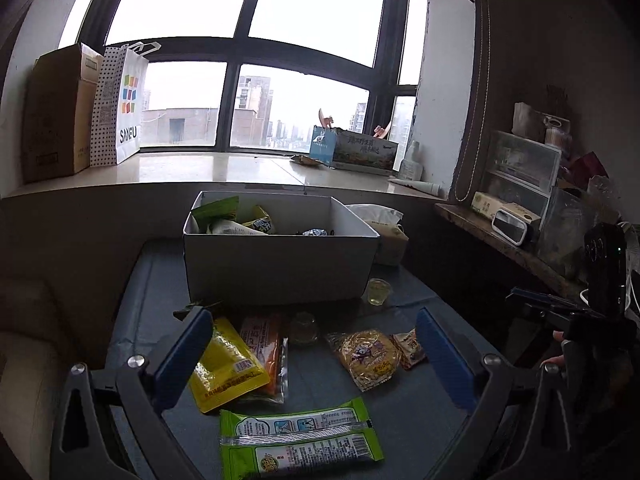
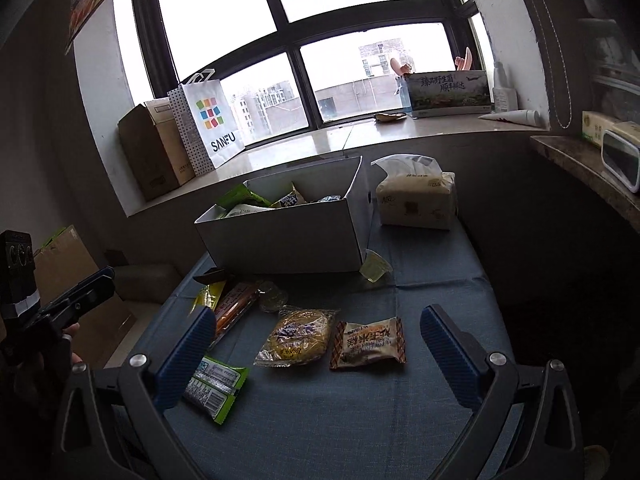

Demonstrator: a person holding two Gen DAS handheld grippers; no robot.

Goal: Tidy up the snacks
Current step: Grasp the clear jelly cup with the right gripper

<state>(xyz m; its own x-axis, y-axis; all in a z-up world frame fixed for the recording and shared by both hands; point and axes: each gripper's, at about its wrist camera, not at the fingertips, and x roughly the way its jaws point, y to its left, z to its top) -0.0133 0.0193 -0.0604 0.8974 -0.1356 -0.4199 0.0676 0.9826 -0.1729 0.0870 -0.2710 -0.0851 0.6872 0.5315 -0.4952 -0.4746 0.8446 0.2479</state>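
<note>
Both cameras sit low over the blue table [image 1: 136, 288], each looking forward between its own two fingers toward the window [image 1: 240, 60]. The left wrist view faces the white box [image 1: 276, 264] nearly square on. The right wrist view looks from further right, angled leftward. Both share the box, the scattered snack packets [image 2: 296, 336] and the windowsill [image 2: 320, 140], all close.

Snack packets [image 2: 296, 336] flat before half-filled box [image 2: 280, 236].

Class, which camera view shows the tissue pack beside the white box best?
The right wrist view: the tissue pack shows whole, right of the white box. In the left wrist view the box hides most of it.
</note>
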